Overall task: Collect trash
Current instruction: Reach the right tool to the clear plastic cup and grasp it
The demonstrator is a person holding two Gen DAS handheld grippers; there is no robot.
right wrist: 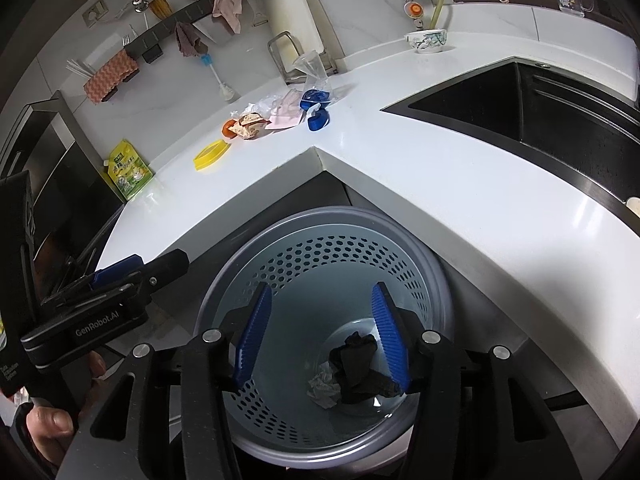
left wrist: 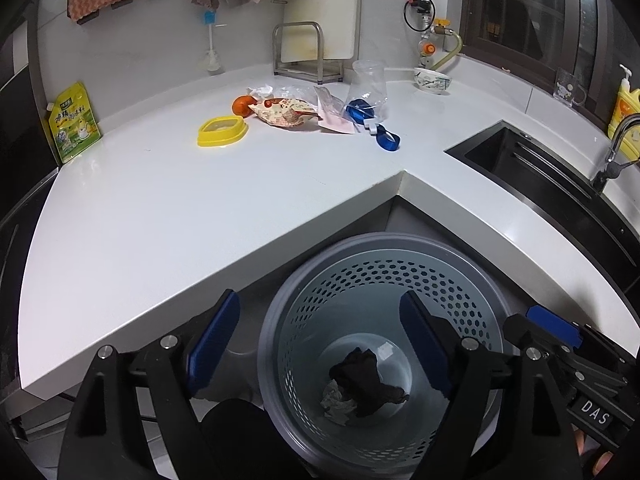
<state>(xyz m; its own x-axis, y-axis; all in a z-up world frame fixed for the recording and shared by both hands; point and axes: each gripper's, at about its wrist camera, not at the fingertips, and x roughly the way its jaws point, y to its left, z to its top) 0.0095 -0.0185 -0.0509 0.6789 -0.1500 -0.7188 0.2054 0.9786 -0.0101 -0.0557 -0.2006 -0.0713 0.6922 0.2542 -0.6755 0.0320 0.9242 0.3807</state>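
The white L-shaped countertop (left wrist: 160,208) is carrying, at upper centre of the frame, a yellow lid (left wrist: 221,131), an orange fruit (left wrist: 242,105), a snack wrapper (left wrist: 286,114), possibly a pink sachet (left wrist: 334,122), a clear bag (left wrist: 366,88) and a blue clip (left wrist: 387,139). A bowl (left wrist: 432,79) is sitting at upper right, a yellow pouch (left wrist: 73,122) at left.

Left tool (left wrist: 320,344) & right tool (right wrist: 322,330): both agape, side by side.

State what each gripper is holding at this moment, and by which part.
Nothing is held. The left gripper and right gripper are both open above the trash bin, with no item between their fingers.
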